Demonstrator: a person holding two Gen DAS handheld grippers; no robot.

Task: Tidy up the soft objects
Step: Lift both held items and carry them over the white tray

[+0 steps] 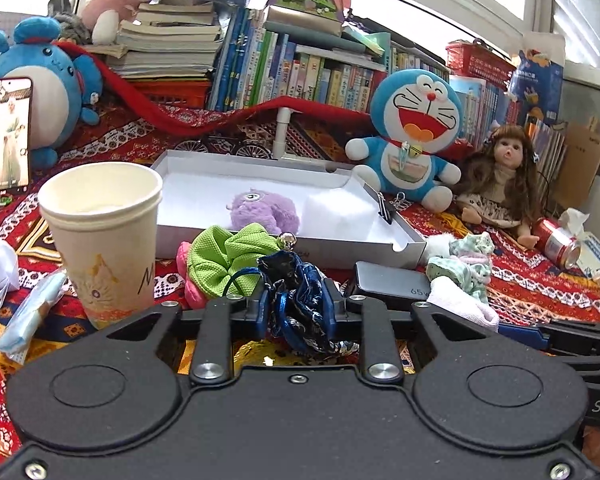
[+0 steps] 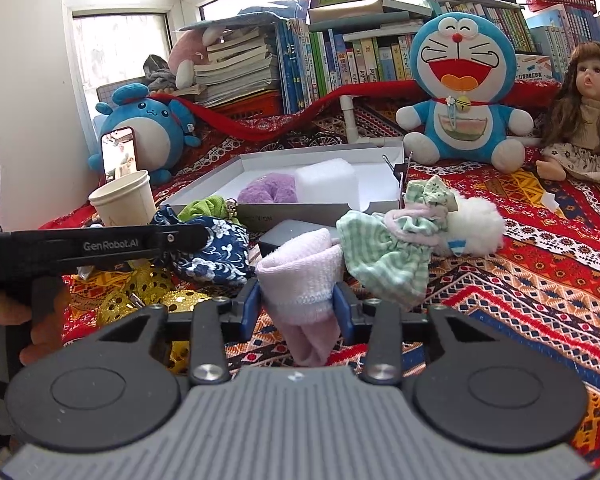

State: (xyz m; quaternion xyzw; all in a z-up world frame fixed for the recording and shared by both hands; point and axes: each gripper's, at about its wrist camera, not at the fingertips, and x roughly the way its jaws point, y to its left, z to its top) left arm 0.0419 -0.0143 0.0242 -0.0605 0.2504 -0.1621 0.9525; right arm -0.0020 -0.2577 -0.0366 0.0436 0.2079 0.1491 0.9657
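My left gripper (image 1: 300, 304) pinched the blue pouch (image 1: 300, 296), my right gripper (image 2: 298, 306) the pink cloth (image 2: 300, 276); both needed carrying into the white tray (image 1: 380, 240) ahead.

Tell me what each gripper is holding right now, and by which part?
The left gripper pinches the blue patterned pouch around its bunched middle. The right gripper grips the pale pink sock across its folded middle.

A dark blue floral cloth pouch (image 1: 300, 300) is hanging crumpled between the left claw's (image 1: 300, 306) fingers. A pale pink rolled towel (image 2: 300, 280) is sitting upright in the right claw (image 2: 298, 304). A fuzzy purple plush (image 1: 264, 210) is lying inside the white shallow cardboard tray (image 1: 380, 232).
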